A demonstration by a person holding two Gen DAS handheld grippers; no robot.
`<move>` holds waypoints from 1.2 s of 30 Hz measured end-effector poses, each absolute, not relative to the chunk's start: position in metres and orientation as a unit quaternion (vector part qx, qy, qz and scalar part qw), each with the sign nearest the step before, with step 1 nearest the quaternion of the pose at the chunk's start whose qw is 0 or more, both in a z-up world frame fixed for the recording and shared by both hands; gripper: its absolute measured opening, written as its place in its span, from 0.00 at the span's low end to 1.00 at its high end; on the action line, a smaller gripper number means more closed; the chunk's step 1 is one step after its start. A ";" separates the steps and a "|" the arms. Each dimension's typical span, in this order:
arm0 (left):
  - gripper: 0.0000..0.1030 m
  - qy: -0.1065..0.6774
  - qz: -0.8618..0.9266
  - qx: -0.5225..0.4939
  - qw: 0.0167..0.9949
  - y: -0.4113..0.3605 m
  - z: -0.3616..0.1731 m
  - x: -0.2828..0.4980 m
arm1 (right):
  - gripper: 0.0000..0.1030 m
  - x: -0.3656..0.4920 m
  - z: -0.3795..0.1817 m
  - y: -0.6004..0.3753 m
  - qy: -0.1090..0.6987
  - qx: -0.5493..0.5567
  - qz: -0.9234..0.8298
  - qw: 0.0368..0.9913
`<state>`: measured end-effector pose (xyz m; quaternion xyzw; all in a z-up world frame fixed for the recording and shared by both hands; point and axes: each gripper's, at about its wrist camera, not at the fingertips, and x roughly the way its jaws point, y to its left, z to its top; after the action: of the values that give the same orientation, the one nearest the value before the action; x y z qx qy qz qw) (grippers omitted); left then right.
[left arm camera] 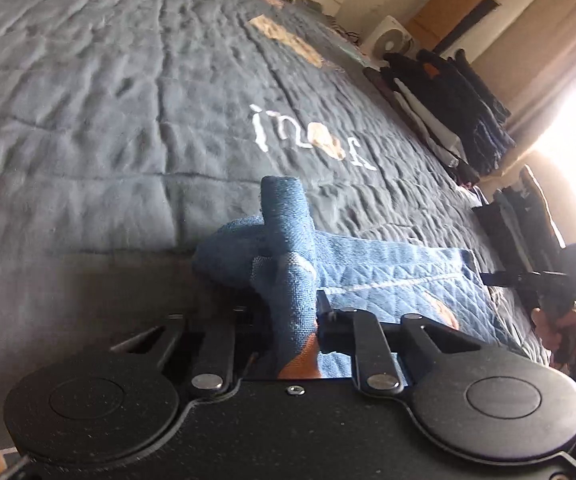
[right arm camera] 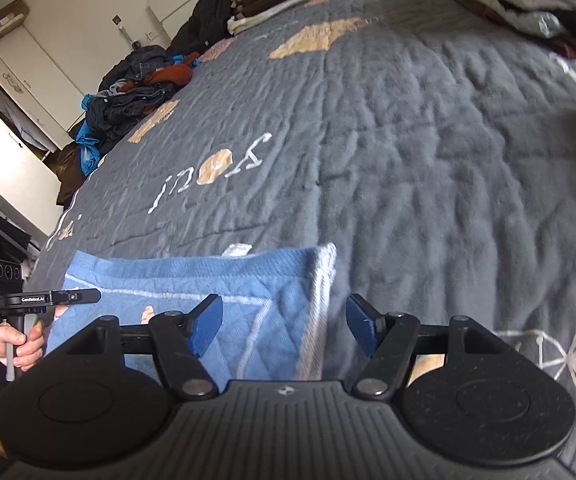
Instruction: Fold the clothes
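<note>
On the near edge of the grey quilted bedcover (right arm camera: pixel 408 140) a blue quilted cloth (right arm camera: pixel 191 280) is laid flat, with its long axis running left to right, parallel to the near edge of the bed.

At the left end of the cloth, the left gripper (left arm camera: pixel 288 316) is closed on it. A bunched fold of the blue fabric is pinched between the jaws and stands up past them, pointing toward the far side of the bed. From this pinch the rest of the cloth is seen spreading away to the right, toward the other hand.

At the right end, the right gripper (right arm camera: pixel 281 326) is held with its jaws well apart. The blue pads (right arm camera: pixel 207 326) stand on either side of the cloth's right edge, where a pale hem (right arm camera: pixel 320 300) runs from far to near. This edge lies between the open jaws, but it is not seen to be pressed by them; nothing is held yet on this side.

It is judged that the right corner is to be gripped next, since it lies directly before these jaws. Then the cloth could be lifted by both ends.

At the far left, unfolded clothes (right arm camera: pixel 135 92) are heaped; at the far right, folded stacks (right arm camera: pixel 520 4) are kept.
</note>
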<state>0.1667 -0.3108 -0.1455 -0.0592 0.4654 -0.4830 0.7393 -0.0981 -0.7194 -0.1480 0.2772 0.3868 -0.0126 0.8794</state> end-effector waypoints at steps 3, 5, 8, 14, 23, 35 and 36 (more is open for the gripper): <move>0.17 0.468 -0.482 -0.050 0.739 -0.312 -0.144 0.166 | 0.66 -0.100 -0.156 -0.727 0.403 0.283 -0.009 0.870; 0.17 0.474 -0.477 -0.045 0.739 -0.315 -0.148 0.167 | 0.67 -0.097 -0.163 -0.728 0.407 0.288 -0.002 0.867; 0.17 0.476 -0.475 -0.045 0.739 -0.316 -0.153 0.167 | 0.74 -0.092 -0.171 -0.729 0.407 0.292 0.011 0.865; 0.19 0.476 -0.475 -0.054 0.738 -0.312 -0.159 0.168 | 0.79 -0.079 -0.178 -0.732 0.385 0.317 0.046 0.865; 0.21 0.479 -0.478 -0.056 0.734 -0.314 -0.163 0.173 | 1.00 -0.057 -0.185 -0.714 0.364 0.283 0.091 0.883; 0.19 0.477 -0.475 -0.056 0.738 -0.312 -0.160 0.172 | 0.15 -0.061 -0.177 -0.715 0.380 0.304 0.121 0.865; 0.19 0.475 -0.474 -0.056 0.739 -0.312 -0.158 0.171 | 0.15 -0.061 -0.176 -0.715 0.376 0.309 0.121 0.865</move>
<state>0.1712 -0.3117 -0.1584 -0.0565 0.4752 -0.4742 0.7390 -0.0610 -0.7154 -0.1762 0.3093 0.3763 0.1205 0.8650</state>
